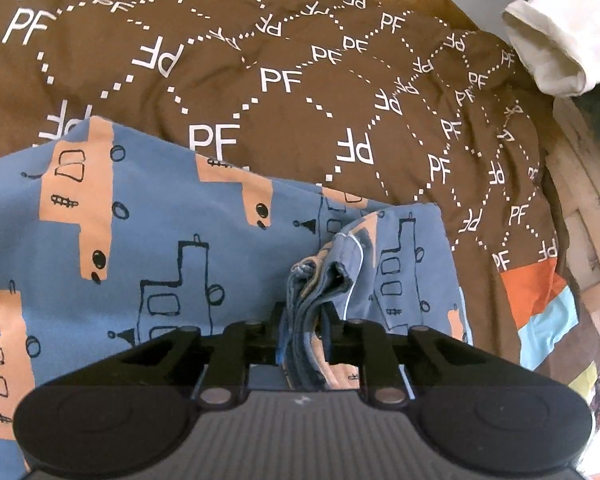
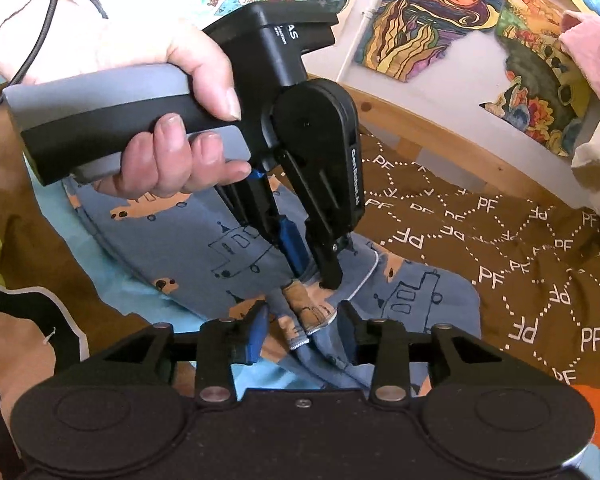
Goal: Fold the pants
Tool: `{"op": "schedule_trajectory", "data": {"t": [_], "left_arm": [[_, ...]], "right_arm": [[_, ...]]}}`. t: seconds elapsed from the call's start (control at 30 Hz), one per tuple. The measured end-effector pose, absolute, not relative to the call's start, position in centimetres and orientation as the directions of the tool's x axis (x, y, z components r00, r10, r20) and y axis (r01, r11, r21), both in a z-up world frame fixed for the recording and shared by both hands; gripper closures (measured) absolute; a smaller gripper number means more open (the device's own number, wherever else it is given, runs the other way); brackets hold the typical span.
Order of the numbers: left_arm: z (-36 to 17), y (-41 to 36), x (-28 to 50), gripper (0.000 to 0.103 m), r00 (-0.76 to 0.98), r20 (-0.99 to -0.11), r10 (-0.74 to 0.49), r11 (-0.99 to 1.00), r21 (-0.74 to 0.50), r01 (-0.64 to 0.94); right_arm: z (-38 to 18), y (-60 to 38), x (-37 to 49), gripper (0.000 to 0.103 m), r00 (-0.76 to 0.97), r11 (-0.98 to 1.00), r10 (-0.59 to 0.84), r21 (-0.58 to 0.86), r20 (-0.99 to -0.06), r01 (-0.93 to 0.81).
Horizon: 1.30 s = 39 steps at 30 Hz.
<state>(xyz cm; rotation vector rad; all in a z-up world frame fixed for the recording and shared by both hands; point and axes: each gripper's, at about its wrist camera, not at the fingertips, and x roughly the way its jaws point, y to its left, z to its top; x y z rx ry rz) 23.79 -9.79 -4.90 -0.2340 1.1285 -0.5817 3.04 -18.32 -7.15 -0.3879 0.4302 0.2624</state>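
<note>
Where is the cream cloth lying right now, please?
In the left wrist view the cream cloth sits at the upper right, off the far edge of the brown PF-patterned quilt, well beyond the blue pants.

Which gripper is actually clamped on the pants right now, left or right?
The left gripper: bunched pants fabric is pinched between its fingers. The right gripper stands open, its fingers clear of the fold.
</note>
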Motion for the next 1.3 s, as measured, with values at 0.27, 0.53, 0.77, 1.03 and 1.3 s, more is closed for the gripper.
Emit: {"op": "schedule_trajectory", "data": {"t": [0.27, 0.53, 0.77, 1.03, 1.3], "left_arm": [[-4.0, -10.3, 23.3, 0.091, 0.332, -0.791, -0.514, 0.847, -0.407, 0.341], [-2.7, -8.0, 22.7, 0.092, 0.369, -0.777, -0.509, 0.849, -0.385, 0.361], [-2.5, -4.4, 22.8, 0.092, 0.385, -0.787, -0.483, 0.867, -0.369, 0.334], [-2.9, -1.0, 22.9, 0.092, 0.401, -0.805, -0.437, 0.892, -0.333, 0.305], [-3.7, 0.2, 22.6, 0.092, 0.405, -0.822, -0.401, 0.905, -0.285, 0.317]], "right_arm": [[-7.0, -19.0, 3.0, 0.089, 0.873, 0.906, 0.186, -0.265, -0.450, -0.330], [-5.7, -18.0, 3.0, 0.090, 0.870, 0.907, 0.233, -0.225, -0.435, -0.356], [-5.5, -15.4, 3.9, 0.090, 0.831, 0.888, 0.313, -0.168, -0.460, -0.428], [-6.0, -12.1, 5.0, 0.090, 0.782, 0.866, 0.384, -0.102, -0.492, -0.489], [-6.8, -10.2, 5.6, 0.090, 0.747, 0.846, 0.410, -0.089, -0.523, -0.526]]}}
